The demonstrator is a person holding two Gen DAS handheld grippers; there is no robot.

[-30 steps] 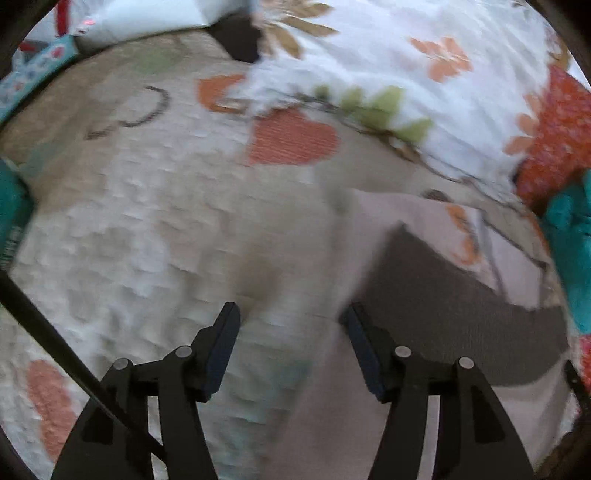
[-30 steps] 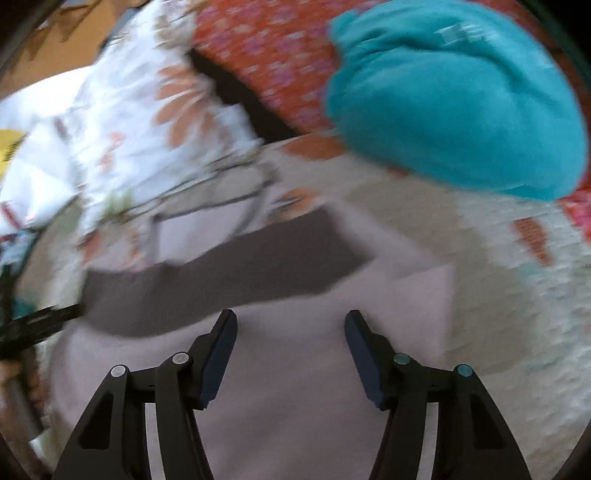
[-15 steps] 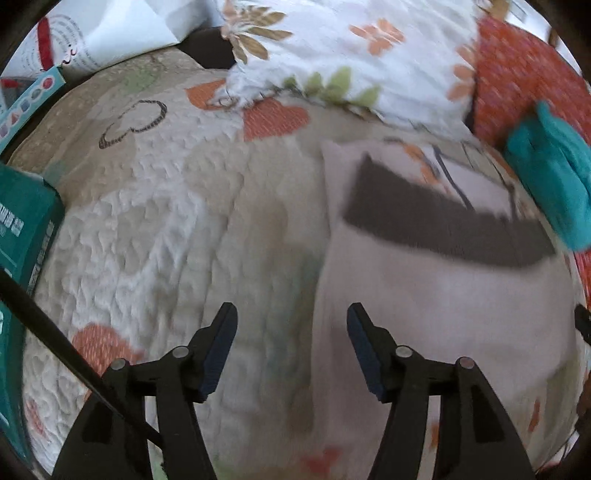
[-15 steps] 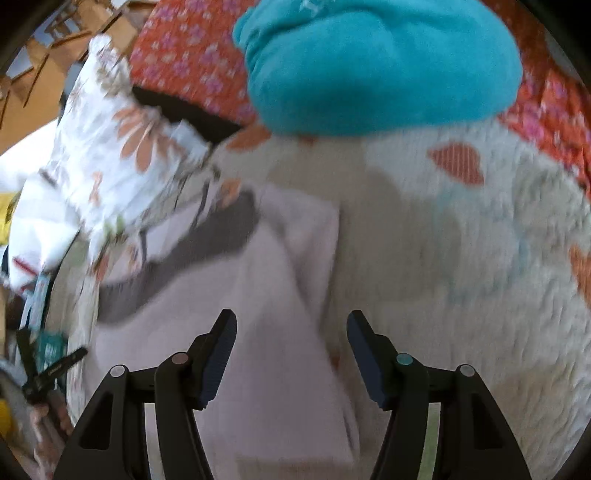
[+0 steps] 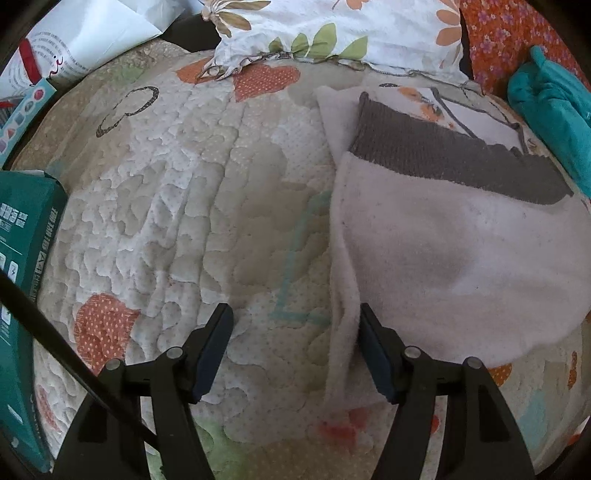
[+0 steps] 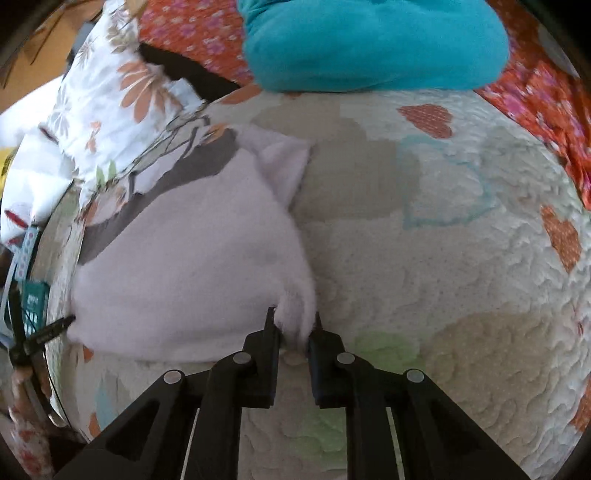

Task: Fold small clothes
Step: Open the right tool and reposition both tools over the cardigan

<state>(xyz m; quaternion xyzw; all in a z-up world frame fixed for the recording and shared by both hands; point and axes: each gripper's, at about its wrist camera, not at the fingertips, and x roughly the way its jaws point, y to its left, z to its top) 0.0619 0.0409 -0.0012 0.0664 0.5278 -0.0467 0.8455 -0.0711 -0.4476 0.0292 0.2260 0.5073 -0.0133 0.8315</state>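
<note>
Garment: pale fleece garment (image 5: 454, 266) with grey ribbed band lies on quilted bed (image 5: 177, 206).
Right claw (image 6: 294, 330): closing, pinching its near corner.
Left claw (image 5: 295, 350): opening, straddling the opposite edge, ungripped.
Next: left pinches; both lift and fold.

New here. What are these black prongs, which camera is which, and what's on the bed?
No robot: a person holds a two-finger hand-held gripper in each hand, each with a fisheye camera looking along its fingers. The black prongs are those fingers.

Left wrist view: the left hand-held gripper has its jaws opening over the quilt, with the edge of the pale garment lying between them, not pinched.

Right wrist view: the right hand-held gripper is closing on a corner of the same garment, fabric bunched between the jaws.

The garment has a grey ribbed band. Also around: a teal cloth, a floral pillow, a green box.
</note>
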